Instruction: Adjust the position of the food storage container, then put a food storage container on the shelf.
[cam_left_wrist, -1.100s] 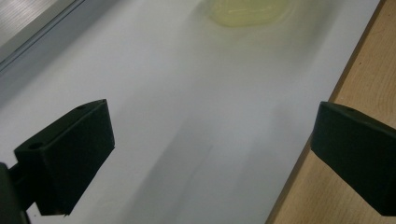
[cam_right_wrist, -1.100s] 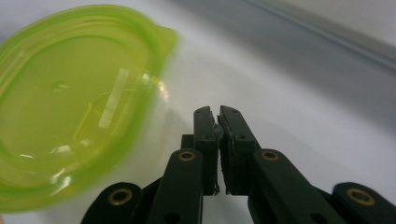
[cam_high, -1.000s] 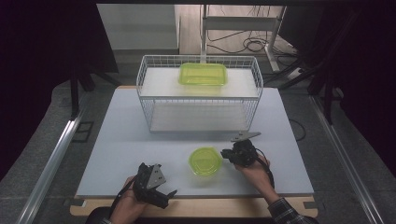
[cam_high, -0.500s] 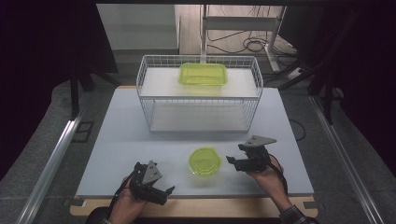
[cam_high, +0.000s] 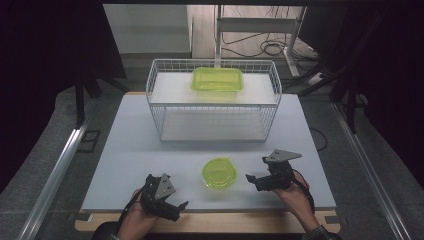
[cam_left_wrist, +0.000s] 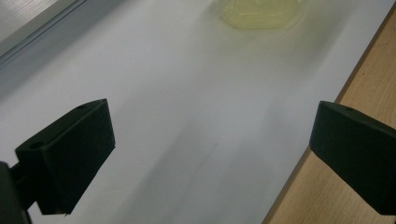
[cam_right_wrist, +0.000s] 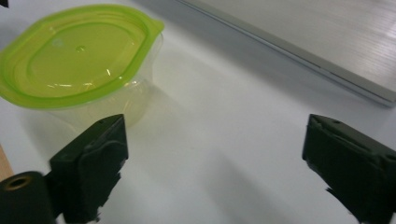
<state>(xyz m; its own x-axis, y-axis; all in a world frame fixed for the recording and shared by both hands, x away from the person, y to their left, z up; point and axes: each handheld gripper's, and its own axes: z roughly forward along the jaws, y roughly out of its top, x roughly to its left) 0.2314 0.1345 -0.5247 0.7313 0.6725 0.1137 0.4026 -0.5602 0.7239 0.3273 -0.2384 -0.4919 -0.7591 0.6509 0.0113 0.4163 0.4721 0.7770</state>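
While both grippers sit low at the near edge, the white surface (cam_high: 125, 150) spreads wide beneath them, with a strip of bare wood along its front. At the far half stands a white wire basket (cam_high: 212, 102), the largest thing on it, and a rectangular yellow-green container (cam_high: 218, 79) rests toward the basket's back. Nearer the person, well apart from the basket, sits a small round tub (cam_high: 219, 173) of clear plastic with a yellow-green lid (cam_right_wrist: 77, 53) pressed on; the lid has a raised rim and a small tab at one corner. It stands upright between the two hands, with bare surface all round it. The right gripper (cam_high: 256, 179) lies just beside the tub, its fingers (cam_right_wrist: 91, 170) spread wide apart and holding nothing, the tub off to one side of them. The left gripper (cam_high: 176, 207) hangs over the front edge, its fingers (cam_left_wrist: 70, 154) likewise wide apart and empty.
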